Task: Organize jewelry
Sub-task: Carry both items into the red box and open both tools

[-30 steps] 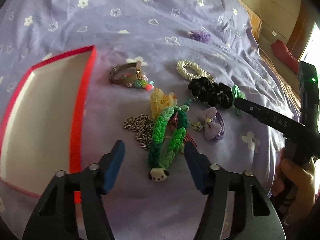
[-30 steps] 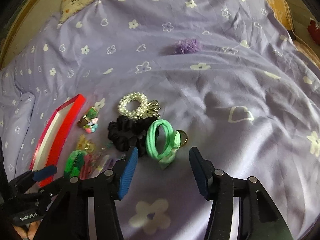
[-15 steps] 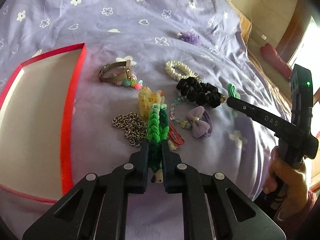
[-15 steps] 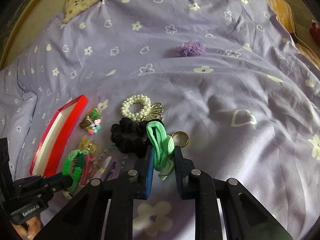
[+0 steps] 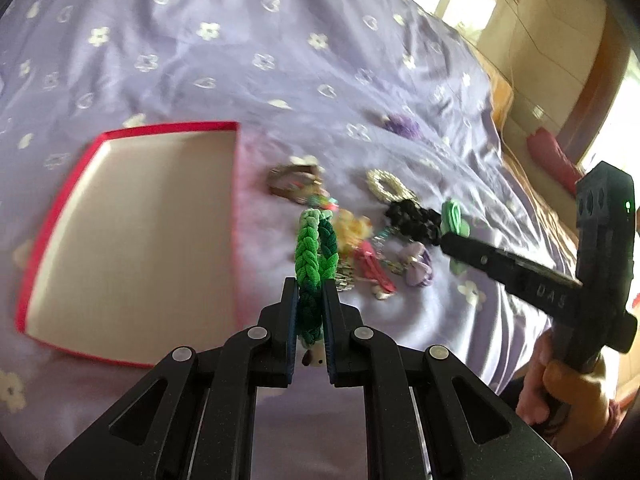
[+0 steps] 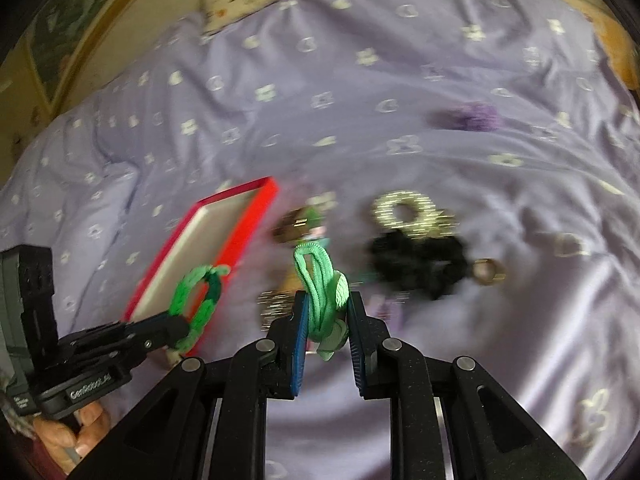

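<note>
Braided green bracelet point(image 5: 311, 256) is pinched between the closed fingers of the left gripper point(image 5: 310, 300), held above the bedspread point(image 5: 240, 60) just right of the red tray point(image 5: 234, 208), its far end sticking out past the fingertips. Mint green hair tie point(image 6: 320, 288) is clamped in the right gripper point(image 6: 326, 312), also lifted, right of the tray. Further right of the tray, the black scrunchie point(image 5: 414, 218), pearl bracelet point(image 5: 388, 186) and purple bow point(image 5: 418, 266) lie on the bedspread, blurred.

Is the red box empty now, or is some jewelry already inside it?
Empty, as far as visible: the red box shows only its bare pale floor in the left view.
</note>
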